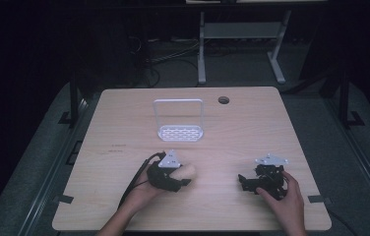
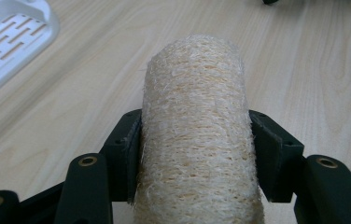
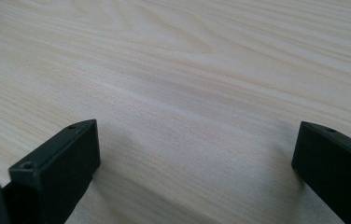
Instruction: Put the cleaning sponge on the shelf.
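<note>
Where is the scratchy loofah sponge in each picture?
High view: the loofah lies low and left of centre, at the left tongs.
Left gripper view: the loofah stands in the middle, squeezed between both black jaws.
Right gripper view: bare wooden table between wide-apart jaws.
Shared landmark: the white slotted rack, top-left in the left gripper view.

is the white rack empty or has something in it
Empty: the white rack shows a bare slotted base; the loofah sits in the left gripper.

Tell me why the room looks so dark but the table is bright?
High view: light falls on the table, the floor behind stays dim. Left gripper view: the loofah is sharp, well lit. Right gripper view: soft shadow beside the near fingers.
</note>
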`<action>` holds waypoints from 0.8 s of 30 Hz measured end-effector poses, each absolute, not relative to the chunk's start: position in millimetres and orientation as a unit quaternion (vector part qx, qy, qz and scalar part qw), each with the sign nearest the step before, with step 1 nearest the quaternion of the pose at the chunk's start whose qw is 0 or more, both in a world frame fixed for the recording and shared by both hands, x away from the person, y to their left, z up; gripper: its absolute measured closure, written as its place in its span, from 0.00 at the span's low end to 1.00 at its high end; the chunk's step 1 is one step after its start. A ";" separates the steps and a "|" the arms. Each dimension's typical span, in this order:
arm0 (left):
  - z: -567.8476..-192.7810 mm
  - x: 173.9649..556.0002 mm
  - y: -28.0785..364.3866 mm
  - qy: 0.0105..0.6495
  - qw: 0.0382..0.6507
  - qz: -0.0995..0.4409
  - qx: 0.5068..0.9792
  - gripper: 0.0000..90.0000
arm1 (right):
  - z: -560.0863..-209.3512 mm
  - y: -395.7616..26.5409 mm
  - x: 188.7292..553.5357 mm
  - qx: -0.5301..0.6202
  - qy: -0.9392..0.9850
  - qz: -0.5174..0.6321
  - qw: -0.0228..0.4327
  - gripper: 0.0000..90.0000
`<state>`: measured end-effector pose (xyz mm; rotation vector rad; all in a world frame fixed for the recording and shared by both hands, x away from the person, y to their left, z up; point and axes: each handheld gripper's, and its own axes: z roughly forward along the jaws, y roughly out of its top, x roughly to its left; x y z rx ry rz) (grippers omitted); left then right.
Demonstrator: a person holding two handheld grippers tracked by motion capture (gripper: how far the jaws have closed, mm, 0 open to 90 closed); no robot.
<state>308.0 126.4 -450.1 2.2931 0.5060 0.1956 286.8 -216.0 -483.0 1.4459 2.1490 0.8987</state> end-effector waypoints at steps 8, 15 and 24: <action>-444.0 315.4 133.2 0.211 0.383 0.089 0.895 0.46 | -483.0 -216.0 286.8 0.517 0.768 0.321 0.199 0.01; -441.7 325.0 138.1 0.220 0.380 0.098 0.893 0.46 | -483.0 -216.0 286.8 0.517 0.768 0.321 0.199 0.01; -440.1 338.8 143.1 0.234 0.378 0.098 0.890 0.46 | -483.0 -216.0 286.8 0.517 0.768 0.321 0.199 0.01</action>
